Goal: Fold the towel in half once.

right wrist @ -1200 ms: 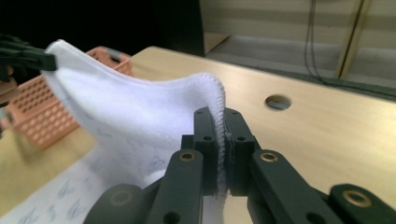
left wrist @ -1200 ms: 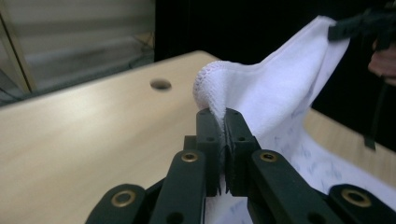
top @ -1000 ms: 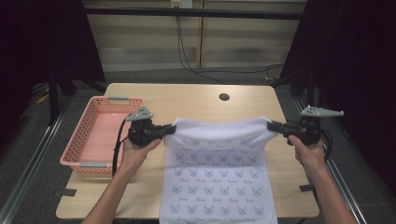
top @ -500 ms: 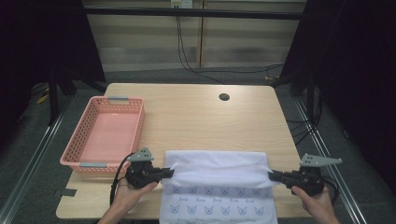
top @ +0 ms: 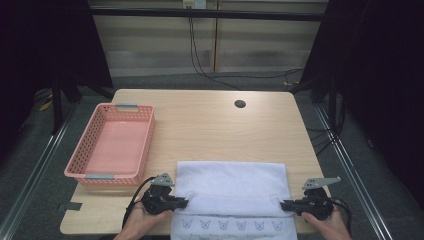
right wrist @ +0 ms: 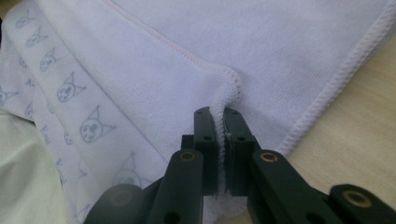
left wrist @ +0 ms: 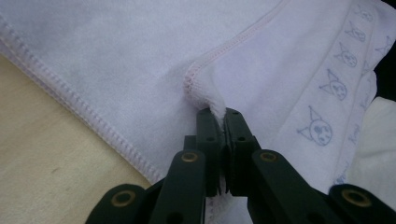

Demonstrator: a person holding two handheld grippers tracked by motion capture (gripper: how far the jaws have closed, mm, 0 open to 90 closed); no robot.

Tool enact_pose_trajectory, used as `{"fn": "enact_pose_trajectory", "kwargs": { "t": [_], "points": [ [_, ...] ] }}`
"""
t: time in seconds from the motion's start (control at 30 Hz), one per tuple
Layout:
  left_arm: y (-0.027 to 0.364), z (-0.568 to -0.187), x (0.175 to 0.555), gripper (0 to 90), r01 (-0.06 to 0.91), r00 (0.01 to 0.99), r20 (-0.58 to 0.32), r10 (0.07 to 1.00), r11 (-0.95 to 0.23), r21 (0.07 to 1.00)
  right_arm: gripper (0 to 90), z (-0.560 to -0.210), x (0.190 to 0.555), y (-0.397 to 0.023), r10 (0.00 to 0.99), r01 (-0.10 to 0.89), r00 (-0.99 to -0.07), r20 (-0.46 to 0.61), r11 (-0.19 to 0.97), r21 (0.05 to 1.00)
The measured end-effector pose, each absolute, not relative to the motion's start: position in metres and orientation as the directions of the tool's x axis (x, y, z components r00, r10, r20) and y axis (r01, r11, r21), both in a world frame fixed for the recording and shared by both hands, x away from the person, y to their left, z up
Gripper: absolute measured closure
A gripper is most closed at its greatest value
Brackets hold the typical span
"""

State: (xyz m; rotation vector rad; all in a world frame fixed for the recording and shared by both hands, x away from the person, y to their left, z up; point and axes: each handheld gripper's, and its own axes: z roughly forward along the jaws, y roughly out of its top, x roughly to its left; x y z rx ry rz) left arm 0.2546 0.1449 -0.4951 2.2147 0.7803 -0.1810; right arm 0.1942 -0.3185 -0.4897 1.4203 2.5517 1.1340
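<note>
— Two layers of the towel (top: 232, 182) lie at the near table (top: 210, 125) edge, right of the pink basket (top: 112, 145), long axis side to side.

— We pinch each folded-over corner: left gripper (top: 184, 202) and right gripper (top: 284, 204) both clenched on cloth, one at each end, equally near.

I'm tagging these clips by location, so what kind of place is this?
Probably a lab or studio recording bay, not a home: a bare wooden table with a cable hole, dark curtains at the sides, loose cables behind. A pink basket and white towel are props.
</note>
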Motion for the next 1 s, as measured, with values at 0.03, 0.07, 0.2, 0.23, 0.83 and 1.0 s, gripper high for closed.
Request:
{"fn": "enact_pose_trajectory", "kwargs": {
  "t": [0.03,0.07,0.2,0.23,0.83,1.0],
  "points": [
    [0.145,-0.496,0.255,86.8,0.589,0.8,-0.361,0.479,-0.513,0.624,86.1,-0.492,0.195,-0.318,0.74,0.737,-0.591,0.321,0.334,0.587],
    [0.145,-0.496,0.256,86.9,0.592,0.798,-0.361,0.483,-0.513,0.621,86.2,-0.491,0.196,-0.317,0.744,0.739,-0.589,0.315,0.337,0.584],
    [0.141,-0.495,0.258,87.2,0.576,0.803,-0.318,0.504,-0.524,0.627,86.5,-0.492,0.199,-0.315,0.748,0.729,-0.594,0.296,0.346,0.591],
    [0.14,-0.495,0.261,87.2,0.584,0.797,-0.323,0.51,-0.517,0.626,86.5,-0.492,0.201,-0.315,0.754,0.732,-0.587,0.296,0.337,0.592],
    [0.113,-0.497,0.379,87.4,0.631,0.715,-0.26,0.649,-0.439,0.64,86.6,-0.496,0.295,-0.325,0.816,0.722,-0.532,0.226,0.298,0.625],
    [0.111,-0.499,0.404,87.4,0.643,0.693,-0.259,0.673,-0.415,0.644,86.6,-0.496,0.328,-0.326,0.832,0.729,-0.512,0.214,0.288,0.622]
  ]
}}
